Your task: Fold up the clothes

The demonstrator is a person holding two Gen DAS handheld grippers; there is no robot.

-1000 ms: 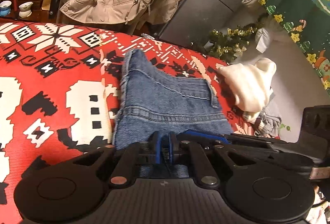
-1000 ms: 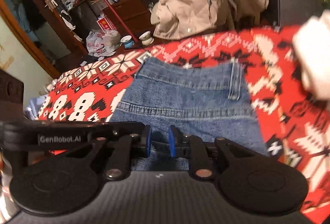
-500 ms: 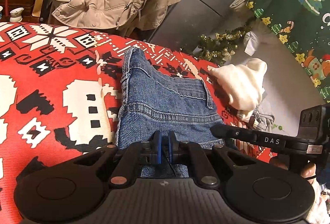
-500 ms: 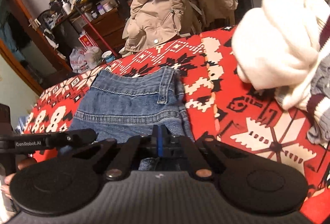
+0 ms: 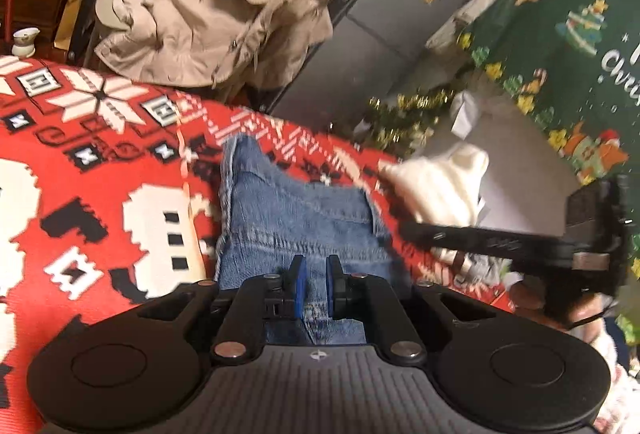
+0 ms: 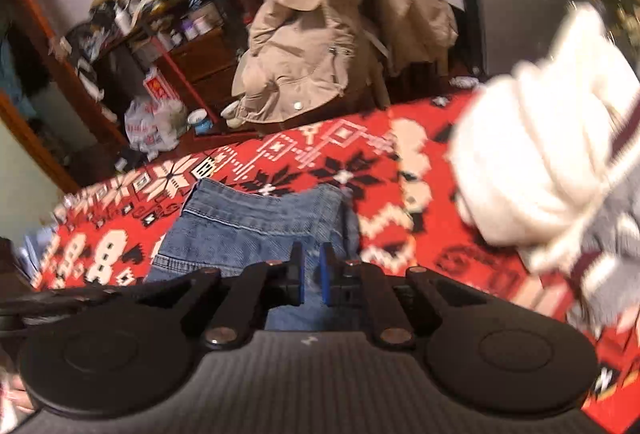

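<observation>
Over the folded jeans [image 5: 296, 210] just ahead of them, the left tongs [image 5: 315, 284] stand slightly apart, and the right tongs [image 6: 311, 274], their jaws just opening a little, clamp nothing.

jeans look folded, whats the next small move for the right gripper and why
Probably lift the right gripper clear and swing it toward the white garment. The jeans lie as a compact folded square on the red blanket, and its jaws have just been opening, with nothing visibly pinched between them.
</observation>
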